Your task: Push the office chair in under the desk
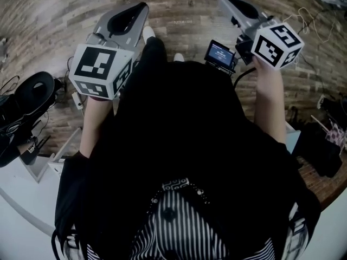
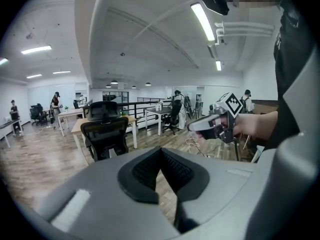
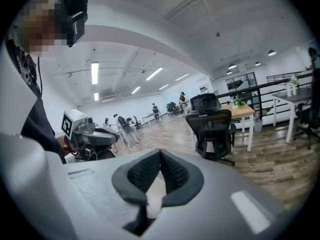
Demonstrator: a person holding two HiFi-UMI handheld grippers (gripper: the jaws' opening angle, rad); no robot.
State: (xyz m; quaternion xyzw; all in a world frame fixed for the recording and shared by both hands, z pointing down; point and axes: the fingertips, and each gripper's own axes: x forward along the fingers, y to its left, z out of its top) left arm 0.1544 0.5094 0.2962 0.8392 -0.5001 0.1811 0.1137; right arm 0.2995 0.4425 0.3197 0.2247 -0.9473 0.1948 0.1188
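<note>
**Asker:** How do your jaws stand?

**Me:** Both pairs are closed tight and hold nothing. On my left gripper (image 2: 161, 153) the 2 dark ribbed pads meet at their tips, and only floor shows through the small gap beneath them. My right gripper (image 3: 160, 156) is the same, pads together and empty.

**Asker:** Where is the chair?

**Me:** The black mesh-backed office chair (image 2: 104, 136) stands across the room, well apart from both grippers. Its back is turned to me and it faces the light wooden-topped desk with white legs (image 2: 76, 125). Both gripper views catch it over the top of my closed jaws.

**Asker:** Is it in under the desk?

**Me:** It looks as though the seat is just short of the desktop, but the backrest hides the seat and the wide lens bends everything, so I cannot be sure. A second black chair (image 2: 103, 109) shows only its headrest and upper back on the far side of the desk.

**Asker:** And looking down from your head?

**Me:** Neither chair nor desk is in that view. My black top (image 1: 184, 145) fills the middle, and the grippers are held out over the brown wood-plank floor (image 1: 184, 15). My hands are mostly hidden behind the 2 marker cubes. A small black device with a lit screen (image 1: 219, 53) sits near the right gripper, and its display is too small to read.
</note>
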